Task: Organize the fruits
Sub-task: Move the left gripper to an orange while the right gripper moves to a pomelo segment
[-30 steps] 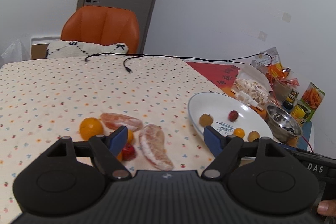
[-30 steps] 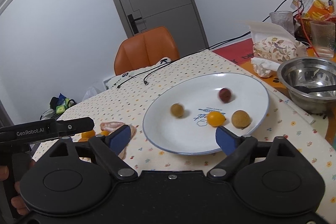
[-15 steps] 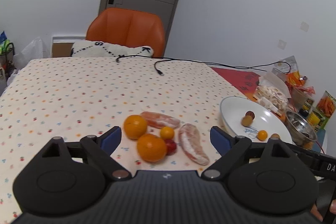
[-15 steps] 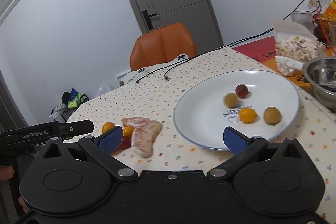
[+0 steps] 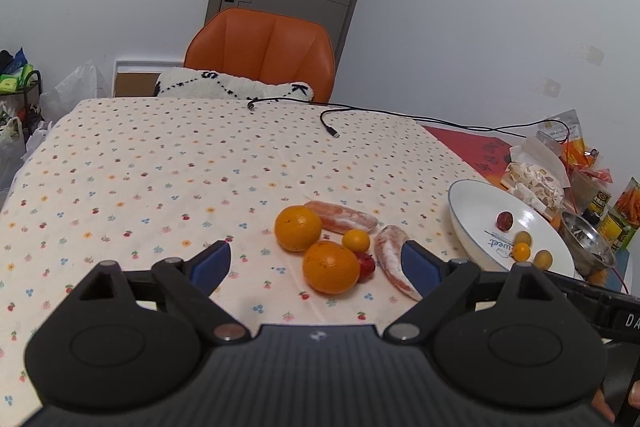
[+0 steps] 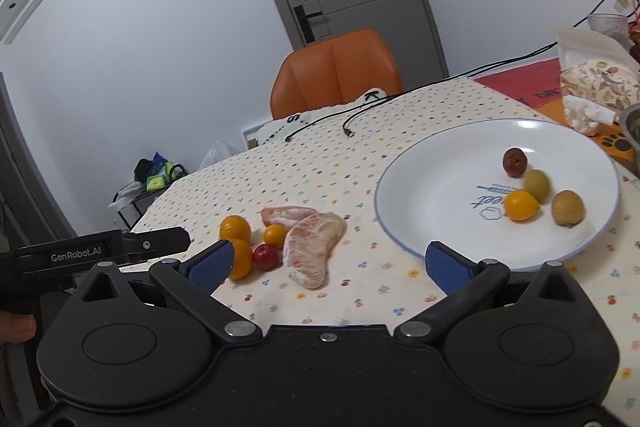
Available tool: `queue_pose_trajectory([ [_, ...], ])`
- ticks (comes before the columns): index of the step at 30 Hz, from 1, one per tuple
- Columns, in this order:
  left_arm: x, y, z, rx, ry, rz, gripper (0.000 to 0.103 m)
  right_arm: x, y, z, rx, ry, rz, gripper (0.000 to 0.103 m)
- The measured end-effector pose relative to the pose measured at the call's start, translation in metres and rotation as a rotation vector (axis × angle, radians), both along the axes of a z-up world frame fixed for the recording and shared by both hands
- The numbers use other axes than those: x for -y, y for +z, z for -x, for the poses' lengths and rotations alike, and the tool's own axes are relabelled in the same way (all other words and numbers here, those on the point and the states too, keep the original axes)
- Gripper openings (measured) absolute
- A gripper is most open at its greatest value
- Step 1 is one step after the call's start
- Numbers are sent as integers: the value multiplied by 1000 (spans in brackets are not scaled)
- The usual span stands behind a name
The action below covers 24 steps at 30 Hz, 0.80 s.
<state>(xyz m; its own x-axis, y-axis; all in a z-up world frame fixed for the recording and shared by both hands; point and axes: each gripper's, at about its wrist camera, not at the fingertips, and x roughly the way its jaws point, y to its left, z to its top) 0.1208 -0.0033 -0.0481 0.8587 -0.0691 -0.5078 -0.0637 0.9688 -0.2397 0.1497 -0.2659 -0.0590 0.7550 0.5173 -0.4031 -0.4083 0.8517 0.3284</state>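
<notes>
A heap of fruit lies on the dotted tablecloth: two oranges [image 5: 331, 267] [image 5: 297, 228], a small yellow kumquat [image 5: 355, 240], a red fruit [image 5: 366, 262] and two peeled pomelo segments [image 5: 394, 261] [image 5: 341, 221]. To the right, a white plate [image 6: 436, 187] holds a dark red fruit [image 6: 514, 161], a yellow kumquat [image 6: 521, 205] and two brownish longans [image 6: 567, 207]. My left gripper [image 5: 316, 261] is open, its fingers apart just short of the heap. My right gripper [image 6: 328, 263] is open too, in front of a pomelo segment [image 6: 313, 243], holding nothing.
An orange chair [image 5: 262, 57] with a white cushion stands at the table's far edge. Black cables [image 5: 332, 131] lie across the cloth. A steel bowl [image 5: 586, 243], snack packets [image 5: 536, 179] and cans crowd the right end. Bags sit on the floor at left.
Both grippers have pulled back and swung left, so the fruit heap now lies between their fingers instead of the plate. Nothing was taken hold of; the fruit has not moved.
</notes>
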Motion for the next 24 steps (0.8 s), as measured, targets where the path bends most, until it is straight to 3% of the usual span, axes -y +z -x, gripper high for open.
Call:
queue_pose_trajectory([
  [8, -2, -9, -4, -1, -3, 9, 88, -17, -2, -4, 13, 50, 28, 101],
  [24, 3, -27, -28, -41, -37, 30, 66, -38, -18, -30, -40, 80, 69, 76],
])
